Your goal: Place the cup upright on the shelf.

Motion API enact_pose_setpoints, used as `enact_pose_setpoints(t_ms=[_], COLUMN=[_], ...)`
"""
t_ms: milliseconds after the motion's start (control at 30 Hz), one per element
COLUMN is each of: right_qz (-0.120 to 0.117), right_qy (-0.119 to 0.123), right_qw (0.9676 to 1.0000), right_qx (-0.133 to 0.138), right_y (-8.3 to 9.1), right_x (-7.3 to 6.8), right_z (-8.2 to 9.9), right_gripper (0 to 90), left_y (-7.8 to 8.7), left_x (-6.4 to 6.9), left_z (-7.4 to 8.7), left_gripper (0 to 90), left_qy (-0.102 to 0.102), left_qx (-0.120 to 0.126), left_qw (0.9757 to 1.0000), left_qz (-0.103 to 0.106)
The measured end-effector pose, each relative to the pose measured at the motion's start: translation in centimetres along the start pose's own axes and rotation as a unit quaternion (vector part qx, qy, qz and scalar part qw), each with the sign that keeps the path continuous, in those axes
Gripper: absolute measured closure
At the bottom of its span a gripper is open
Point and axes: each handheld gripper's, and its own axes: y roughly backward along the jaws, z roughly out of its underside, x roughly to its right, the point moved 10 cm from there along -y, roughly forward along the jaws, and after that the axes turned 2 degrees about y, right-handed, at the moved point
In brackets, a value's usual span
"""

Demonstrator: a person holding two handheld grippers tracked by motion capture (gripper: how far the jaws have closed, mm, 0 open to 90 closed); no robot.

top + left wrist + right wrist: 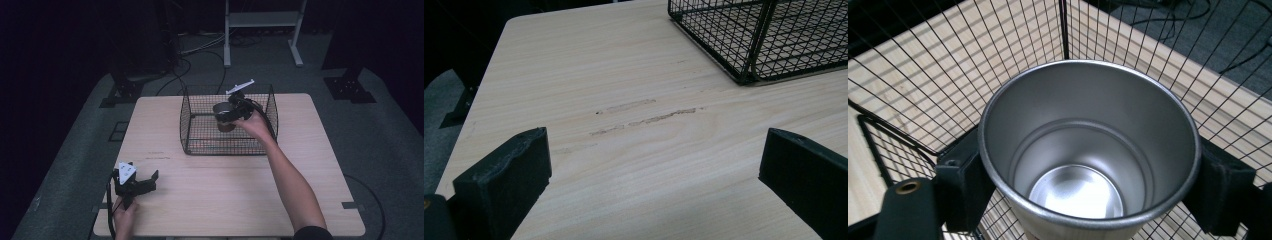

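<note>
An empty steel cup [1088, 150] stands upright between my right gripper's [1088, 185] jaws, which press on its two sides just below the rim. In the high view that right gripper [231, 112] holds the cup [223, 116] inside the black wire basket [200, 132] on the far half of the table. Whether the cup's base touches the basket floor is hidden. My left gripper [141, 182] rests low near the table's front left corner, jaws spread wide and nothing between them. In the left gripper view, its left fingertip [509, 175] frames bare wood.
The wooden table [225, 200] has scuff marks [644, 117] on its left side. The basket's near corner [749, 55] lies ahead and to the right of the left gripper. Beyond the table are a dark floor, cables and a white frame [262, 30].
</note>
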Motion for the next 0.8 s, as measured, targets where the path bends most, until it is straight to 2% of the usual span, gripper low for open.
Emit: enact_pose_setpoints(t_ms=[267,600,800], right_qz=[-0.001,0.004,0.003], right_qy=[-0.003,-0.007,-0.008], right_qw=[0.9998,0.9995,0.9994], right_qx=[-0.021,-0.029,-0.034], right_y=[-1.5,-2.0,-2.6], right_x=[0.0,0.8,0.8], right_z=[0.8,1.3,1.5], right_gripper=[17.9,17.9,17.9], left_y=[0.0,0.0,0.0], left_x=[0.0,0.0,0.0], left_z=[0.0,0.0,0.0], left_gripper=[0.0,0.0,0.0], left_qy=[0.000,-0.002,-0.001], left_qx=[0.000,0.000,0.000], left_qw=[1.0000,1.0000,1.0000], left_qz=[0.000,0.000,0.000])
